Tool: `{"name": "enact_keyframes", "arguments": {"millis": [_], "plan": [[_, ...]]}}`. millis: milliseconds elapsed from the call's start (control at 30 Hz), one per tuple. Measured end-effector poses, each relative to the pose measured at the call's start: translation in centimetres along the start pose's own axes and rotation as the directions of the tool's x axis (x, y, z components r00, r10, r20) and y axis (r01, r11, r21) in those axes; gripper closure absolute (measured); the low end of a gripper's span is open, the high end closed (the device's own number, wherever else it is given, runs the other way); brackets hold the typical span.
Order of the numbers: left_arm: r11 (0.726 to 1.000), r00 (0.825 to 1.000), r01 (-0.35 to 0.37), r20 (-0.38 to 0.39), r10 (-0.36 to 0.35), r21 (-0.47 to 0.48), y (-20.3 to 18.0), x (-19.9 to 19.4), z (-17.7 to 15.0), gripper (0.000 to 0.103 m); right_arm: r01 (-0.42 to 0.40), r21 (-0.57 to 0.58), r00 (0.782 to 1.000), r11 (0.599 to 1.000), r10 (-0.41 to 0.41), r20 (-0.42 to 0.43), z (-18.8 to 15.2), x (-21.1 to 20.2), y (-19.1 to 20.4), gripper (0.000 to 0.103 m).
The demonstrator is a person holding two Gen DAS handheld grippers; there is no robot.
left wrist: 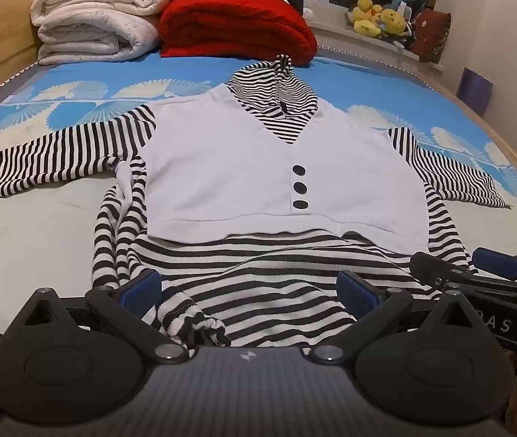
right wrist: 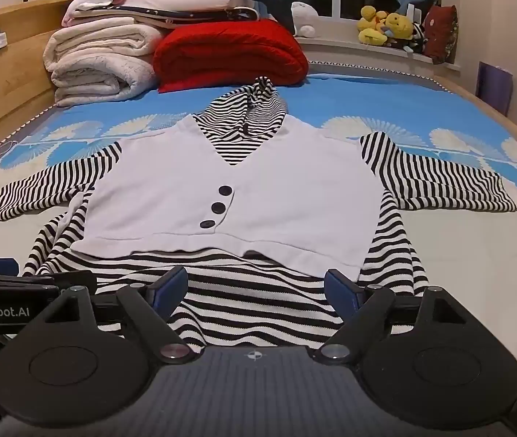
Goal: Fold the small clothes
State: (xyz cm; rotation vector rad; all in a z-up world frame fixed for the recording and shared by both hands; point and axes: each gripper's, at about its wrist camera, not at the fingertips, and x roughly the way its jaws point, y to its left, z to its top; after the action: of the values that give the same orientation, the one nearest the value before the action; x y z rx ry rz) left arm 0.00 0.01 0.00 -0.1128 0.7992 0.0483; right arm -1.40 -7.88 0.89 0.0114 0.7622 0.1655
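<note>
A small hooded top lies face up on the bed, with a white vest front, three black buttons, black-and-white striped sleeves spread out and a striped hem toward me. It also shows in the right wrist view. My left gripper is open, its blue pads either side of the bunched left part of the hem. My right gripper is open over the right part of the hem. The right gripper's fingers show at the right edge of the left wrist view.
The bed has a blue and grey patterned sheet. Folded white blankets and a red blanket are stacked at the far end. Plush toys sit on the window sill. A wooden headboard runs along the left.
</note>
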Motion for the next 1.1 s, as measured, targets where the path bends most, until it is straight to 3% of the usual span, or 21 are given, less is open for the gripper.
{"name": "enact_keyframes", "arguments": {"millis": [1100], "plan": [[1.0,1.0,-0.001,0.0,0.001,-0.002,0.02,-0.06,0.02,0.001,0.003,-0.013,1.0,1.0,-0.003,0.01,0.04,-0.21,0.37,0.019]]}}
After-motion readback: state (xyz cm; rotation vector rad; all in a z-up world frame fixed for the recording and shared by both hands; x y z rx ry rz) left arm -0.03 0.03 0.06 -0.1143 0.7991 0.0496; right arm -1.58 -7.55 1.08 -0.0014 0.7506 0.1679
